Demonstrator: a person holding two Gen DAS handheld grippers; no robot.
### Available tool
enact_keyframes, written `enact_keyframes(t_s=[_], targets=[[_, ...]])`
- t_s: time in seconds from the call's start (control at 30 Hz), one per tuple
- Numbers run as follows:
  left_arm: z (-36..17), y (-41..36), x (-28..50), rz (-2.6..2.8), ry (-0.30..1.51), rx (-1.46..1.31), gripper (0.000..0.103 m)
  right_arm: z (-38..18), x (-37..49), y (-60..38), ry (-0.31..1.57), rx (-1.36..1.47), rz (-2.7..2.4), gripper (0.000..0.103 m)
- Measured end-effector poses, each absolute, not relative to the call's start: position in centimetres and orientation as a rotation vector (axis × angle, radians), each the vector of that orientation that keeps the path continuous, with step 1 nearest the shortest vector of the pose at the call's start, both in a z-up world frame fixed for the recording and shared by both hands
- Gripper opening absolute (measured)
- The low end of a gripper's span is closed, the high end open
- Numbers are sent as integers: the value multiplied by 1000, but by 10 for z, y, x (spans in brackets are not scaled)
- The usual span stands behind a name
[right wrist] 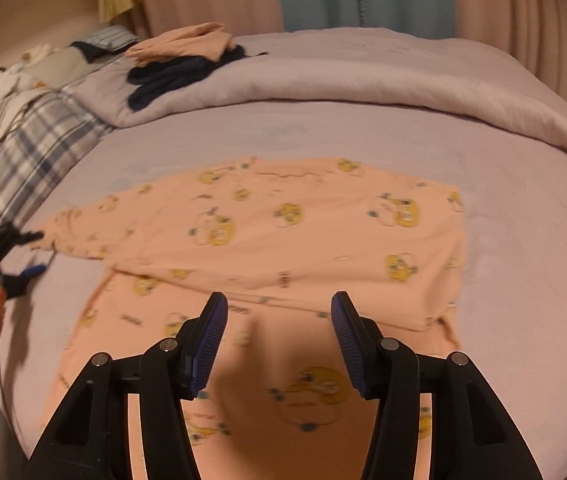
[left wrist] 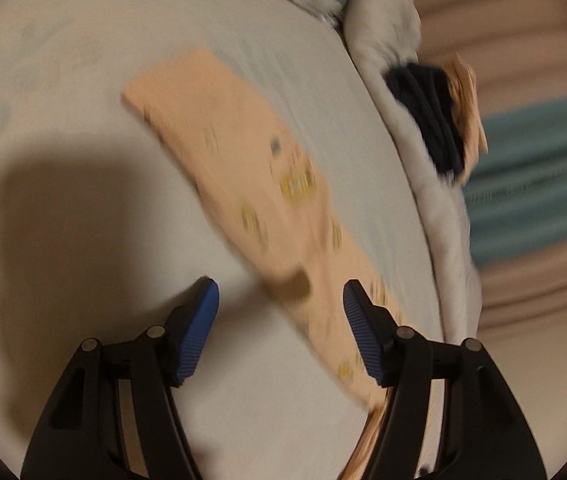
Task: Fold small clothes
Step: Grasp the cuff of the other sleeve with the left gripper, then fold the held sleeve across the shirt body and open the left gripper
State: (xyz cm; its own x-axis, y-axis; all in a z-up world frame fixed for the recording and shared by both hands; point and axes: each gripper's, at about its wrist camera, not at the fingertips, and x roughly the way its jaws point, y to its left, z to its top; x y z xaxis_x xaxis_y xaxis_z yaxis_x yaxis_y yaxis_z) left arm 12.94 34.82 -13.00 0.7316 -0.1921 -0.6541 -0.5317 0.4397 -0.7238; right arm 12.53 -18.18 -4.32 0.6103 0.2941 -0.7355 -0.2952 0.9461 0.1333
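Clearly soft stuff: peach printed garment lies flat mid-bed on lilac sheet, partly folded, upper layer lapped over lower. Light, limp, drapes and creases; best pinched at hem corner or sleeve end, both layers together.

Right gripper hovers above near part, jaws parted, nothing between pads. Left gripper at 9 o'clock by sleeve tip, jaws wide, holds nothing; blur makes contact with cloth uncertain.

Folded dark and peach pile on duvet at 11 o'clock.
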Motion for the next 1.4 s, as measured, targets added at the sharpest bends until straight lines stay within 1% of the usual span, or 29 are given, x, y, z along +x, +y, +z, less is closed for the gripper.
enact_keyframes(t_s=[0.17, 0.2, 0.23, 0.27, 0.3, 0.33, 0.4, 0.53, 0.57, 0.6, 0.67, 0.7, 0.77, 0.83, 0.87, 0.9, 1.0, 1.1, 1.2, 1.23, 1.27, 1.3, 1.37, 1.4], targets=[[-133, 384, 145, 282, 651, -1229, 63, -49, 128, -152, 855, -44, 387, 53], [-132, 390, 147, 299, 636, -1240, 61, -50, 130, -148, 857, -46, 396, 53], [-132, 395, 149, 313, 626, -1248, 54, -51, 132, -142, 860, -48, 406, 53], [-132, 401, 150, 335, 623, -1258, 49, -52, 134, -133, 864, -49, 425, 53], [-132, 406, 152, 345, 626, -1260, 38, -52, 136, -126, 866, -51, 442, 53], [-132, 408, 153, 358, 641, -1251, 24, -52, 139, -118, 868, -53, 460, 53], [-132, 407, 151, 389, 686, -1188, 6, -54, 145, -99, 868, -62, 504, 53], [-125, 401, 148, 404, 703, -1093, 5, -62, 159, -59, 869, -74, 567, 52], [-117, 398, 148, 403, 711, -1060, 4, -64, 164, -50, 874, -72, 581, 46], [-111, 395, 148, 390, 708, -1038, 3, -66, 167, -40, 874, -62, 610, 34], [-97, 390, 154, 363, 697, -989, 3, -71, 173, -24, 884, -45, 629, 27], [-82, 381, 156, 326, 683, -948, 3, -74, 175, -18, 891, -41, 633, 21], [-63, 364, 159, 280, 673, -887, 3, -85, 181, -5, 931, -60, 640, 18], [-38, 337, 165, 203, 658, -821, 3, -101, 185, 6, 974, -101, 626, 18], [-26, 319, 169, 154, 652, -789, 3, -99, 184, 6, 948, -107, 634, 18], [-16, 302, 172, 115, 650, -758, 3, -96, 184, 4, 961, -88, 638, 18], [4, 248, 185, -8, 660, -689, 3, -83, 185, -24, 989, 90, 672, 18], [11, 190, 200, -118, 697, -637, 3, -70, 180, -65, 954, 201, 630, 18], [7, 134, 212, -199, 746, -572, 3, -67, 179, -114, 949, 324, 587, 19], [3, 104, 217, -235, 773, -531, 3, -69, 180, -126, 952, 362, 575, 20], [-1, 83, 221, -260, 796, -499, 3, -71, 183, -141, 956, 408, 556, 24], [-4, 69, 222, -274, 811, -475, 3, -76, 181, -155, 959, 457, 531, 31], [-19, 19, 226, -315, 854, -390, 4, -84, 182, -183, 955, 550, 481, 35], [-28, -2, 228, -333, 875, -349, 5, -87, 183, -195, 955, 592, 463, 35]])
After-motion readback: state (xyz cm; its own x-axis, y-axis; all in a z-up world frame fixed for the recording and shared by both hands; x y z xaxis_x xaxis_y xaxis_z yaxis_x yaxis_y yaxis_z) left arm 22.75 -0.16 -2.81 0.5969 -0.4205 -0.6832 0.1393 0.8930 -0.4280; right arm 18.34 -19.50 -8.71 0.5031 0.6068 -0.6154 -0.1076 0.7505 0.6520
